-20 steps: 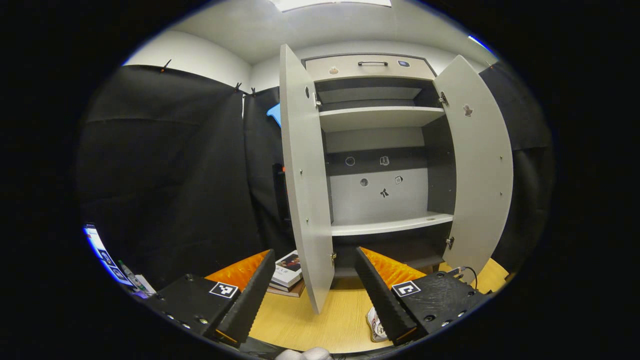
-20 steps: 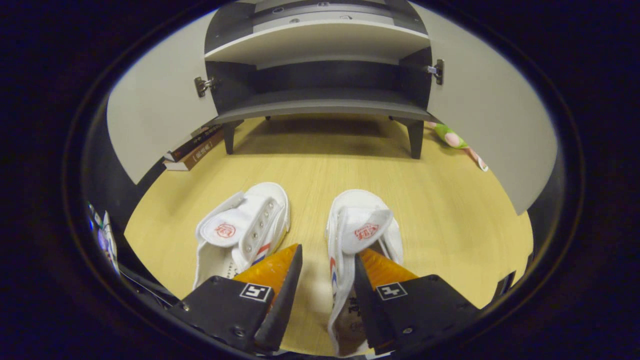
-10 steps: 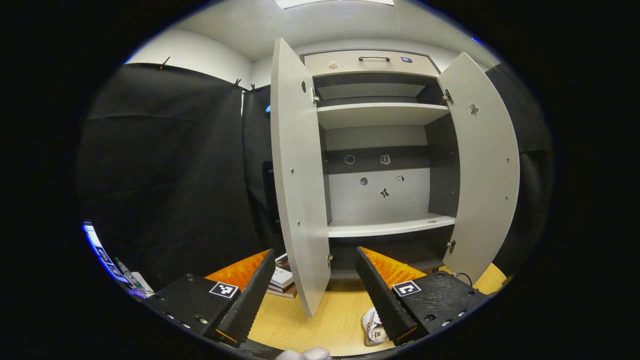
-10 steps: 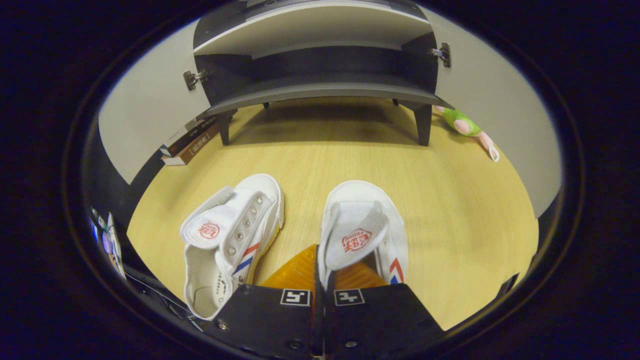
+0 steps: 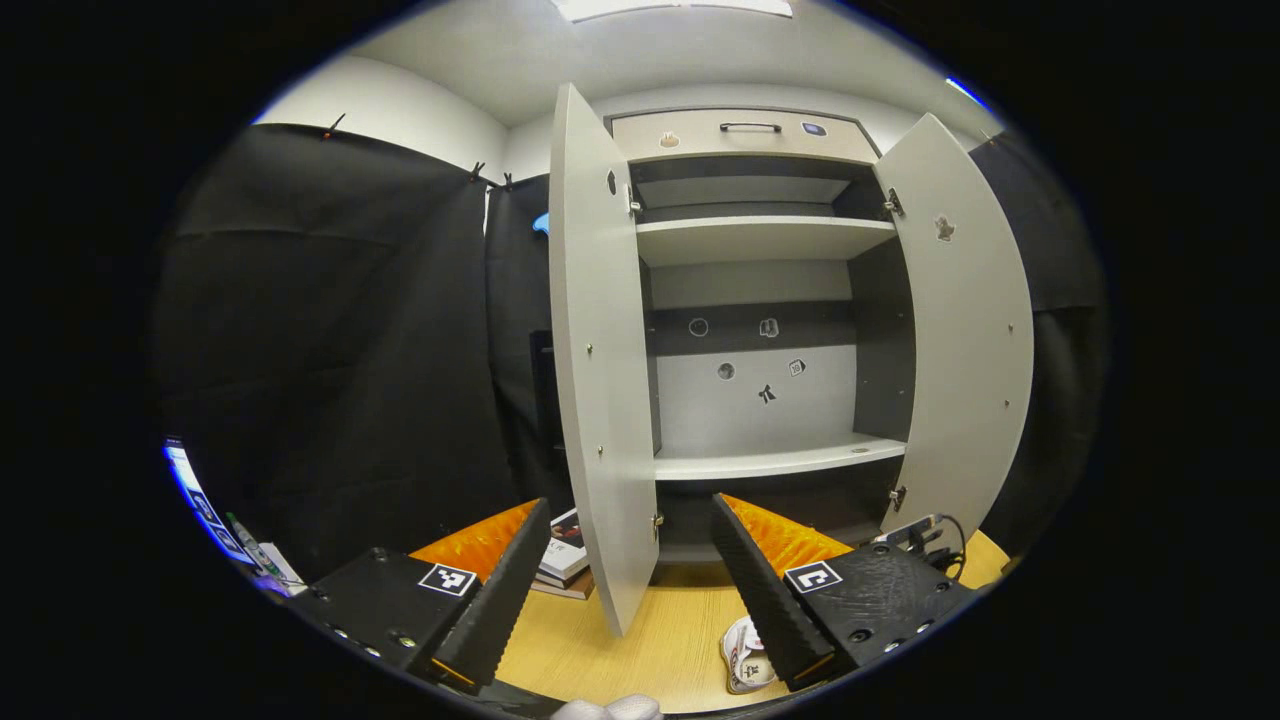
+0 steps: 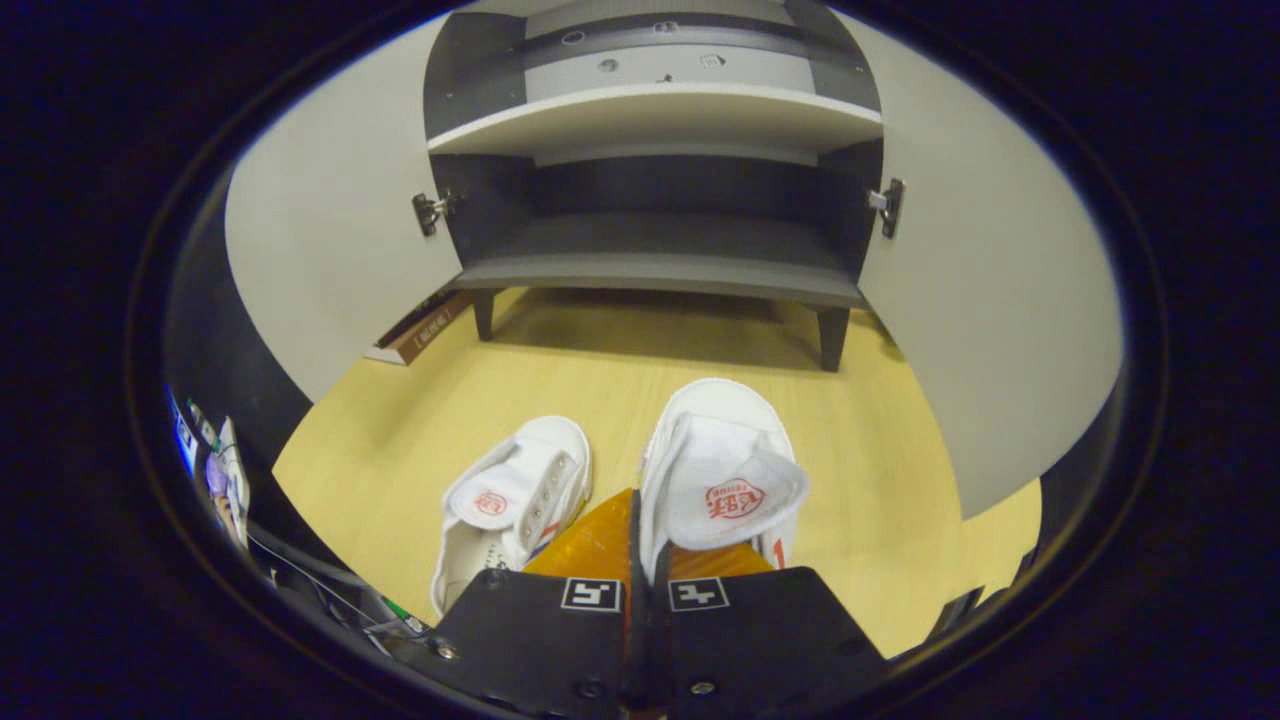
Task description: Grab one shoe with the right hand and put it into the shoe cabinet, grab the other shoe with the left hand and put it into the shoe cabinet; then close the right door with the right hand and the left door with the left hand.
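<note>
In the right gripper view my right gripper is shut on the inner side wall of a white shoe with a red logo on its tongue. That shoe is held off the wooden floor, toe toward the cabinet. The other white shoe lies on the floor just left of it. The shoe cabinet stands ahead with both doors open and its dark bottom shelf bare. In the left gripper view my left gripper is open and holds nothing, facing the cabinet. Part of a white shoe peeks out beside its right finger.
The left door swings out toward me, and the right door stands wide. A stack of books lies on the floor by the left door, seen too as books. Black cloth hangs on the left.
My right gripper went from open around the shoe's side to shut on it, then lifted it and tilted up toward the cabinet. The left gripper has barely moved.
</note>
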Available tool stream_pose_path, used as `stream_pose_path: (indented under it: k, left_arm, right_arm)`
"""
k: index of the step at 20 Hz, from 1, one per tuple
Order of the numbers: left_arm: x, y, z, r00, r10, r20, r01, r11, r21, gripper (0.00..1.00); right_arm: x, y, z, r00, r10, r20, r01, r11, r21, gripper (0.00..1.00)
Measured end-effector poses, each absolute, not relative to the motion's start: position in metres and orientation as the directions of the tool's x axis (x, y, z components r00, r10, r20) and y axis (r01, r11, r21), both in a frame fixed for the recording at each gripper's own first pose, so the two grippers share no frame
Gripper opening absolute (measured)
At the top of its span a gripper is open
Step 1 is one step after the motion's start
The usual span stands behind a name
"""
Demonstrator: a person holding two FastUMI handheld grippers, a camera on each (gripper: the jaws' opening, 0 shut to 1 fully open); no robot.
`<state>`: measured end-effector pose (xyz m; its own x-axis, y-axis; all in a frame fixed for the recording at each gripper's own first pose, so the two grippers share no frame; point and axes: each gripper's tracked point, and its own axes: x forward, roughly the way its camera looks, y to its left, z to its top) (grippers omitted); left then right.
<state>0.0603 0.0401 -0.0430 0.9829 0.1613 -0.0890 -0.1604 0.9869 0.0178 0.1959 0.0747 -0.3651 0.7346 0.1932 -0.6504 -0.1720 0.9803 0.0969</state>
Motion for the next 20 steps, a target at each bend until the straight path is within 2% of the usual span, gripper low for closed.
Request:
stream_pose_path:
  k: [5,12,17,20]
  left_arm:
    - [0.052,0.038,-0.052,0.986,0.139,-0.096,-0.137,0.99,0.023,0.96]
    - [0.053,0.025,-0.061,0.989,0.104,-0.108,-0.105,0.994,-0.01,0.96]
    - [0.06,0.021,-0.068,0.985,0.119,-0.126,-0.123,0.992,-0.028,0.96]
    - [0.064,0.018,-0.073,0.98,0.137,-0.145,-0.143,0.989,-0.03,0.96]
  right_arm:
    - [0.213,0.08,-0.265,0.815,0.201,-0.544,-0.197,0.978,0.066,0.04]
    - [0.271,0.088,-0.127,0.897,0.222,-0.382,-0.216,0.975,0.059,0.04]
    - [0.35,0.086,-0.059,0.934,0.196,-0.297,-0.201,0.979,0.013,0.04]
    - [0.403,0.087,-0.04,0.944,0.176,-0.279,-0.187,0.982,-0.014,0.04]
